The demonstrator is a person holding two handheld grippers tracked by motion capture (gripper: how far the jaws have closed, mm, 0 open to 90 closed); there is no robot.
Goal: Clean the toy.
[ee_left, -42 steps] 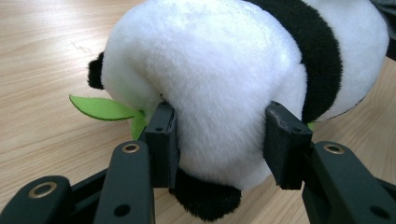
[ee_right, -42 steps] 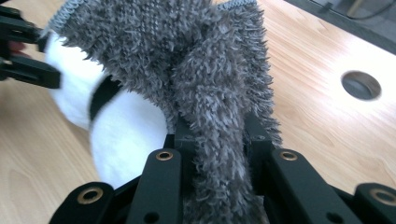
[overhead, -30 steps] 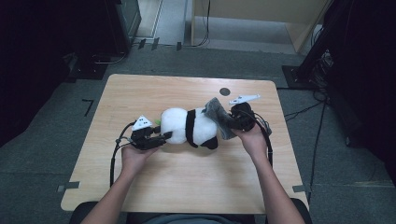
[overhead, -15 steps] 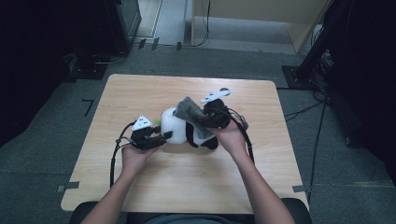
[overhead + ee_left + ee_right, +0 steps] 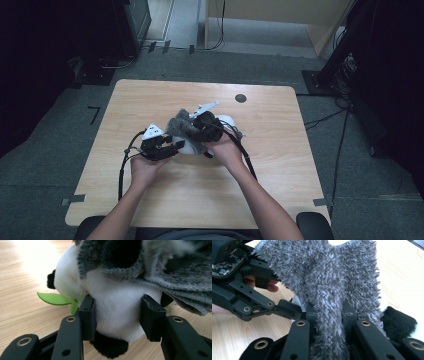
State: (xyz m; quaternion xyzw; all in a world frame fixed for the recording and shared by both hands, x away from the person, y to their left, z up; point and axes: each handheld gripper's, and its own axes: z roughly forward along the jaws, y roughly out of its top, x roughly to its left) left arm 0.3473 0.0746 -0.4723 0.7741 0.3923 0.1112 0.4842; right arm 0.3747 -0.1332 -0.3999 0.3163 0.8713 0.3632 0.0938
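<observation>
Grey microfibre cloth (image 5: 329, 290), deep-piled and limp, was pinched in the right gripper (image 5: 327, 312); its jaws stood nearly together with a bunched fold of the fabric between the pads. At centre frame in the high view, I saw the cloth (image 5: 181, 126) draped over the plush panda (image 5: 226, 121), which lay on the wooden table (image 5: 280, 165).

The left gripper (image 5: 117, 315) held the panda (image 5: 117, 307) across its white body. The jaws stood partly apart, both pads pressed into the plush at lower centre of the left gripper view. A green felt leaf (image 5: 53, 299) projected from the toy at left of that frame.

I judged both items light, soft and highly compressible. The cloth would sag and trail from any hold point, so I would take it at a gathered fold rather than a single edge. The panda would deform under the pads and could roll inside a loose grip; the mid-body was the firmest place to take hold, not a limb or the leaf. Neither item appeared fragile or slippery.

No container was visible on the table.
</observation>
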